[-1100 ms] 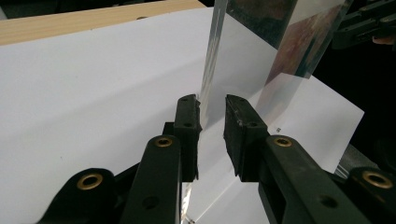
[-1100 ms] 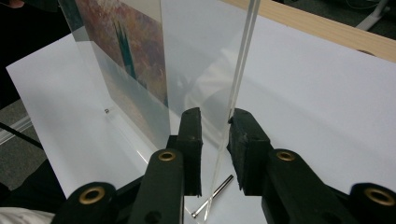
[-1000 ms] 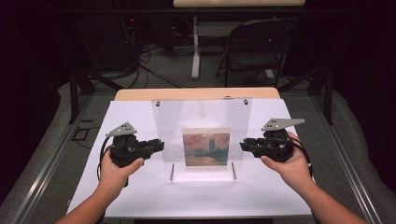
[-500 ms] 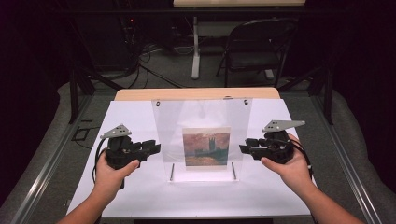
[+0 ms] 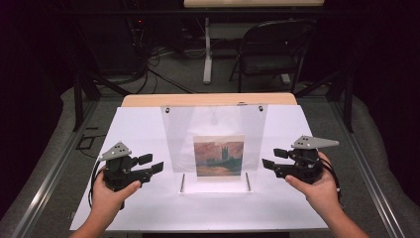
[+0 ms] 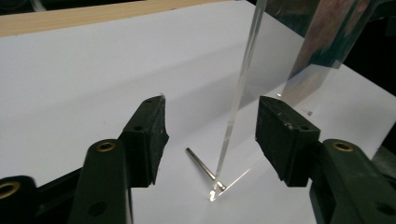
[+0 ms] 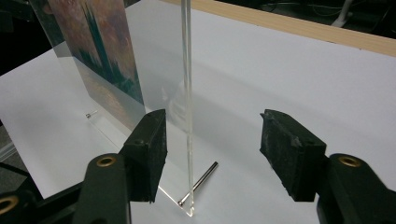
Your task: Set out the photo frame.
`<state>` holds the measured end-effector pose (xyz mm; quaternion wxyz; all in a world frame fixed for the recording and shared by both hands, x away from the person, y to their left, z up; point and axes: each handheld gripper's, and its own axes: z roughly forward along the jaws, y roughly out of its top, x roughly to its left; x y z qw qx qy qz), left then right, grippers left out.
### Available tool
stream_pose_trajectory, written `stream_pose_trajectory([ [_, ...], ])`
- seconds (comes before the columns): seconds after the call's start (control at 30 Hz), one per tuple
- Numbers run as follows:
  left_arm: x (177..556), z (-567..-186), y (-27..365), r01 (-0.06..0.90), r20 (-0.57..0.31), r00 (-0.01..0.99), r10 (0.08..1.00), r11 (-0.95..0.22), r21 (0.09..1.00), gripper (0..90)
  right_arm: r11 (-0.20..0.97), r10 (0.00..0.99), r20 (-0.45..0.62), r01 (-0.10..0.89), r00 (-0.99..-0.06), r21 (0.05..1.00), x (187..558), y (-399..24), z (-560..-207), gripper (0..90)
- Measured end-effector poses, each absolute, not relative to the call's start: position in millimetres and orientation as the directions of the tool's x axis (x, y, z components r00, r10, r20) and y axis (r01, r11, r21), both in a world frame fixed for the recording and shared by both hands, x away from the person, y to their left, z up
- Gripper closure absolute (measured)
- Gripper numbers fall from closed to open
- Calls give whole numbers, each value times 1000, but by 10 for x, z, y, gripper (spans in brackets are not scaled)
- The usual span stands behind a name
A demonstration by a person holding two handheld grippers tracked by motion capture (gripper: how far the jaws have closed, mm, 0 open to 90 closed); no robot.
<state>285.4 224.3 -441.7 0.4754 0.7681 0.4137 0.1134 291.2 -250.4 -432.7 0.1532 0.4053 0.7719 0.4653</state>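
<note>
The white surface (image 5: pixel 148 134) runs wide and bare, with a wooden edge (image 5: pixel 208 99) along its far side at 12 o'clock and dark floor (image 5: pixel 54 148) dropping away to left and right. There is open white room on both flanks and along the near edge at 6 o'clock.

At the middle stands a clear acrylic panel (image 5: pixel 214 124), upright, with two small fittings at its top corners. A small painted picture (image 5: pixel 219 156) of towers under a reddish sky sits in its lower half. Two thin metal pins (image 5: pixel 183 182) lie on the surface at the panel's foot, one toward each bottom corner.

The left gripper (image 5: pixel 151 164), held in the person's left hand (image 5: pixel 111 191), sits at about 9 o'clock from the panel, near its left edge but not touching. In the left gripper view its fingers (image 6: pixel 152 135) stand wide apart, and the panel's edge (image 6: pixel 238 98) rises in the gap between them, closer to the right-hand finger, with a pin (image 6: pixel 203 168) lying at its base.

The right gripper (image 5: pixel 271 158), in the right hand (image 5: pixel 322 188), sits at about 3 o'clock, likewise just short of the panel. Its fingers (image 7: pixel 149 149) are also spread wide; the panel edge (image 7: pixel 187 93) stands between them, close beside the left-hand finger, the other finger well clear. The picture (image 7: pixel 98 51) shows beyond, at about 10 o'clock.
</note>
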Motion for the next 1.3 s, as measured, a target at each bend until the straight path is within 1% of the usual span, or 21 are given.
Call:
stream_pose_trajectory([
  [0.1,2822,-4498,2286,529,-212,617,758,-200,825,416,220,776,145,479,-613,849,2848,-2535,-4378,397],
  [0.23,2794,-4622,2366,546,-242,591,769,-161,822,414,183,789,162,479,-593,859,2741,-2564,-4466,397],
  [0.37,2768,-4754,2447,555,-265,560,785,-118,823,414,193,802,139,472,-581,860,2662,-2563,-4583,396],
  [0.53,2742,-4907,2504,563,-258,534,805,-111,819,414,203,813,127,481,-568,853,2613,-2547,-4778,397],
  [0.63,2736,-4994,2521,575,-247,521,817,-122,809,414,207,817,134,501,-561,840,2600,-2539,-4899,398],
  [0.77,2731,-5089,2526,592,-265,512,817,-112,798,415,206,819,155,535,-552,820,2592,-2521,-5055,398],
  [0.9,2718,-5189,2507,598,-257,506,823,-120,792,414,211,825,138,526,-547,824,2591,-2514,-5164,398],
  [1.03,2709,-5270,2478,596,-213,503,837,-157,788,415,208,831,141,537,-538,817,2589,-2516,-5249,398],
  [1.1,2710,-5287,2467,594,-217,502,837,-152,790,415,209,832,142,541,-536,815,2597,-2519,-5291,398],
  [1.3,2716,-5369,2404,598,-185,517,836,-198,777,415,223,832,142,558,-537,799,2607,-2490,-5363,398],
])
